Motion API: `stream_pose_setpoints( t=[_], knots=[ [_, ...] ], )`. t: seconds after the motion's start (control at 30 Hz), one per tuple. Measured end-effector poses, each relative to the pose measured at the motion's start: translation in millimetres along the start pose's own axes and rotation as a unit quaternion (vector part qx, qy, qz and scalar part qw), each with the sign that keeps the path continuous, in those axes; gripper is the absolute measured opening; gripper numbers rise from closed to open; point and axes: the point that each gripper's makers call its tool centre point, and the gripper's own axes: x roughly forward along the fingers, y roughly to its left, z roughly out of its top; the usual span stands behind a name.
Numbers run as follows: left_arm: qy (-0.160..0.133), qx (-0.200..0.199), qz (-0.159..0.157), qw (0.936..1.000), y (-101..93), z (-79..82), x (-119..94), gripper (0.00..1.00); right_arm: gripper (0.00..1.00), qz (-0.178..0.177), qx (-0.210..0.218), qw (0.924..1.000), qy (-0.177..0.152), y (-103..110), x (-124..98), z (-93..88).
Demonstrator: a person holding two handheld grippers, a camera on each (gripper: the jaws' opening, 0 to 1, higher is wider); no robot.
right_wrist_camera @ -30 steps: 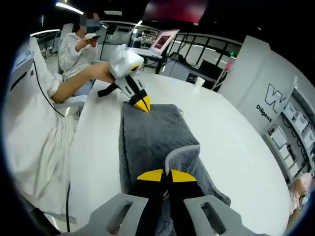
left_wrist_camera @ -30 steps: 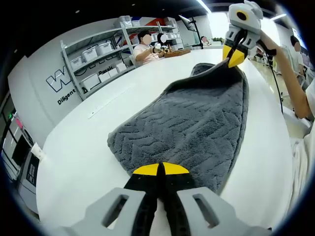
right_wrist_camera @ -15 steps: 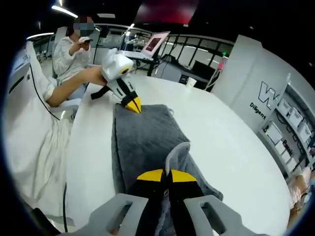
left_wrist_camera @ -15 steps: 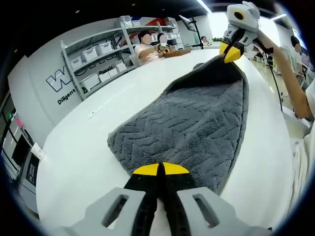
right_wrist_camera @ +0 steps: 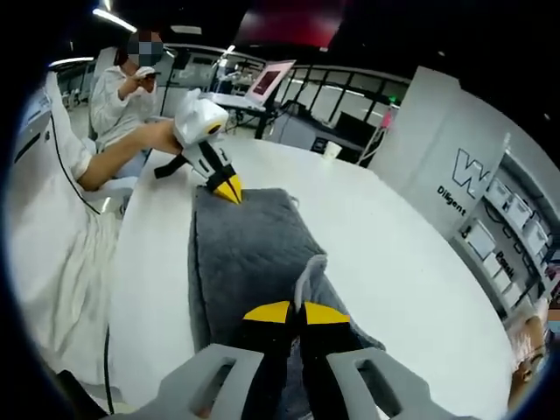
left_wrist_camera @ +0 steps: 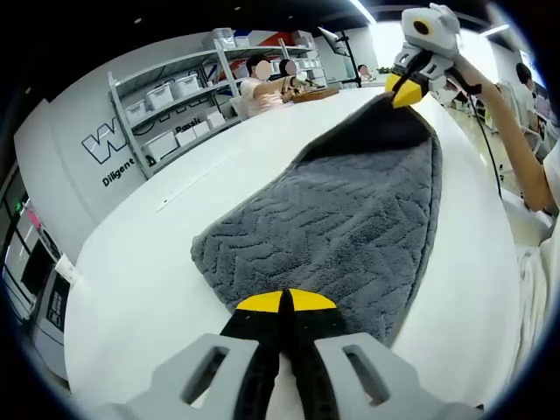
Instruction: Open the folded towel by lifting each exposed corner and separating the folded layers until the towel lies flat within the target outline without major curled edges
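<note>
The towel (left_wrist_camera: 341, 219) is grey and fluffy, and it lies stretched out long on the big white table (left_wrist_camera: 157, 262). A moment ago its far corner sat lower. Now that corner is pulled up higher and further out, so the dark underside of the top layer shows more in the left gripper view.

The shelves (left_wrist_camera: 171, 105) by the wall hold white bins (left_wrist_camera: 162, 94). I cannot tell what is in the bins.

The left gripper (left_wrist_camera: 285, 303) has its yellow tips squeezed together on the near edge of the towel. In the right gripper view it pinches the far end. The right gripper (right_wrist_camera: 295, 312) is squeezed tight on a raised fold of the towel. In the left gripper view it holds the far corner up off the table.
</note>
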Motion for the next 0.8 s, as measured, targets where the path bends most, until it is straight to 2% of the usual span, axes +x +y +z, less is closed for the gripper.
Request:
stream_pose_setpoints(
  t=[0.03,0.17,0.4,0.53,0.8],
  knots=[
    [0.0,0.0,0.0,1.0,0.0,0.0,-0.1,0.0,0.0,-0.006,-0.016,0.9999,-0.003,-3.3,-0.3,0.3],
    [0.0,0.0,0.0,1.0,-0.2,-0.1,-0.4,0.0,0.0,-0.014,-0.017,0.9997,-0.007,-7.3,-1.3,0.1],
    [0.0,0.0,0.0,1.0,0.7,-0.1,-0.3,0.0,0.0,-0.027,-0.047,0.9986,0.0,-14.8,-0.6,-5.6],
    [0.0,0.0,0.0,1.0,1.1,-0.1,-0.3,0.0,0.0,-0.05,-0.072,0.9955,0.034,-23.5,0.9,-16.6],
    [0.0,0.001,0.0,1.0,1.6,-0.5,-0.4,0.0,0.0,-0.054,-0.097,0.992,0.06,-28.9,6.6,-31.0]
  ],
)
